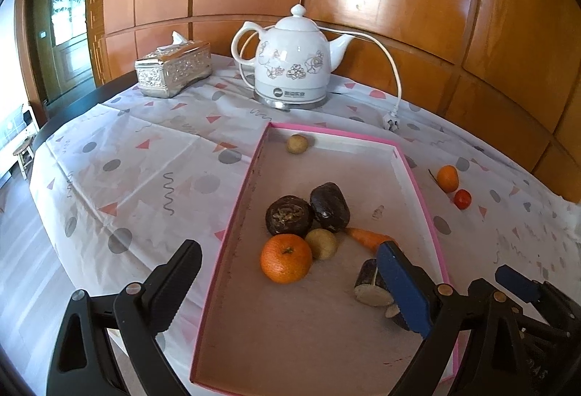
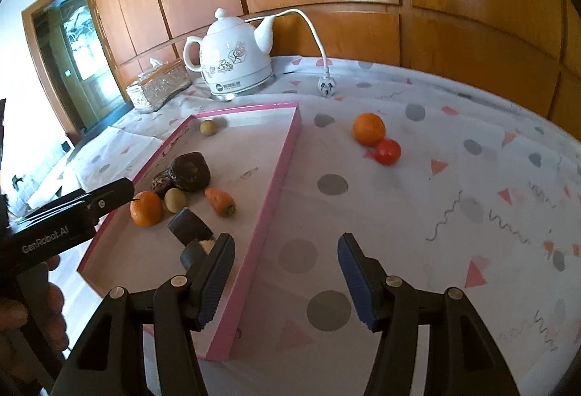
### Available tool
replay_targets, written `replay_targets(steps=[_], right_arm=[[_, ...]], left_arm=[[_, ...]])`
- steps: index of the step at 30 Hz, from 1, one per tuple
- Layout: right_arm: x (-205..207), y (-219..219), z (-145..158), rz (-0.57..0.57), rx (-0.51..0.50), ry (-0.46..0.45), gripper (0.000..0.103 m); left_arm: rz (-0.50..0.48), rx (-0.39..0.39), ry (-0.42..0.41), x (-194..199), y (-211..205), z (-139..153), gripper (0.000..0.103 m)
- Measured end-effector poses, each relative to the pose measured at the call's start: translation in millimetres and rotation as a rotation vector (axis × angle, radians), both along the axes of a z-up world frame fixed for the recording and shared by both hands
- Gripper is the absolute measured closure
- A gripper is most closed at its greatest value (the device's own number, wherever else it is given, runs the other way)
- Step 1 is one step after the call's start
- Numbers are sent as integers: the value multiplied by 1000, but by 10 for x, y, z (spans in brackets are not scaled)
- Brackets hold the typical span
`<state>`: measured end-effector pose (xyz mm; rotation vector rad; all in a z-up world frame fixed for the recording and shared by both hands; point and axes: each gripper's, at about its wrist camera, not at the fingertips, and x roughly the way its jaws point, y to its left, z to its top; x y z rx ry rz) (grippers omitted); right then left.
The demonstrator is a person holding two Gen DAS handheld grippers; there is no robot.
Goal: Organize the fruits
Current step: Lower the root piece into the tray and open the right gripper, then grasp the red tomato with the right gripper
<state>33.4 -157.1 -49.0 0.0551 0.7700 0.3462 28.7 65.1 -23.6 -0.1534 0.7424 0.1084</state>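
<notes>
Over the patterned-cloth surface (image 2: 454, 185), the right hand-held gripper (image 2: 285, 281) gapes wide and empty, its left finger above the shallow pink-rimmed cardboard tray (image 2: 279, 174). The left hand-held gripper (image 1: 287, 290) is also spread wide, holding nothing, above the large orange mandarin (image 1: 286, 258) in the tray. Only the right view shows "GenRobot.AI" printed on the left tool's body. Outside the tray, a smaller orange mandarin (image 2: 369, 129) touches a red cherry tomato (image 2: 387, 151). The white floral ceramic kettle (image 1: 290, 64) carries an unreadable label.
</notes>
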Motion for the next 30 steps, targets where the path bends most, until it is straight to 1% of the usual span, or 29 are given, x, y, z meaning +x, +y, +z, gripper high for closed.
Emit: replay_targets(steps=[3,5,8,9,10,15,21,24,30], right_arm=[[20,-79,-50,-19,4,22,43],[44,-156,-88,-45,8,39,48],[99,-263,-144,-75,11,63,51],[116,-290,-155,-81,11,67,54],[143,-325,-169,-87,11,73,55],[297,-468,-217,-124,9,94,55],[561,-599,-197,-157,-14,88,55],[699,-626,-170,-159,-30,75,55],[999,-636,-195,-160,-50,79,55]], left_arm=[[-12,0,2,8,-33,-8,5],[-21,1,2,15,-58,-12,5],[-37,-5,6,44,-100,-20,5],[-44,-10,5,55,-115,-16,5],[-57,-12,2,74,-139,-7,5],[-99,-29,-23,162,-231,77,6],[-149,-36,-29,350,-399,157,6],[-173,-32,-30,458,-504,182,7],[-216,-37,-9,678,-687,149,12]])
